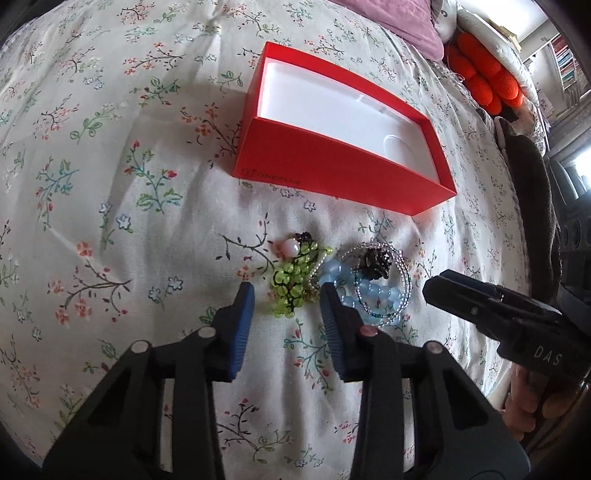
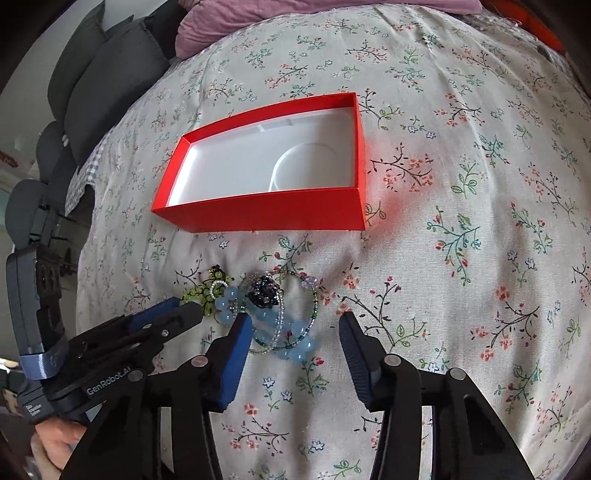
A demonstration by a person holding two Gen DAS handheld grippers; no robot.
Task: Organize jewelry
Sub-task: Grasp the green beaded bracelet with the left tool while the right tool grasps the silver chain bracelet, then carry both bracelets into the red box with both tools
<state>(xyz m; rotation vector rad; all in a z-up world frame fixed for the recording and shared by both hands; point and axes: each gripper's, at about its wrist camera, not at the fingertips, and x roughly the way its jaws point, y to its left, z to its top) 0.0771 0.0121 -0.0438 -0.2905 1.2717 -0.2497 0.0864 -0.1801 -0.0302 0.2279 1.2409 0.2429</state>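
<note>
A small heap of jewelry lies on the floral bedspread in front of an open red box (image 1: 332,181) (image 2: 277,216) with a bare white inside. In the heap are a green bead piece (image 1: 290,286) (image 2: 195,293) with a pink pearl (image 1: 291,249), a blue bead bracelet (image 1: 376,293) (image 2: 291,349), a black bead flower (image 1: 375,264) (image 2: 264,290) and a thin seed-bead loop (image 1: 406,280). My left gripper (image 1: 286,295) (image 2: 184,308) straddles the green piece, pads apart from it. My right gripper (image 2: 293,325) (image 1: 443,288) straddles the blue bracelet, jaws apart and not pressing.
The floral bedspread (image 1: 110,184) (image 2: 461,184) is soft and bulging. An orange knot cushion (image 1: 487,81), a purple pillow (image 1: 399,22) and a dark grey blanket (image 1: 528,184) lie at the far right edge. Dark cushions (image 2: 110,74) stand beyond the left side.
</note>
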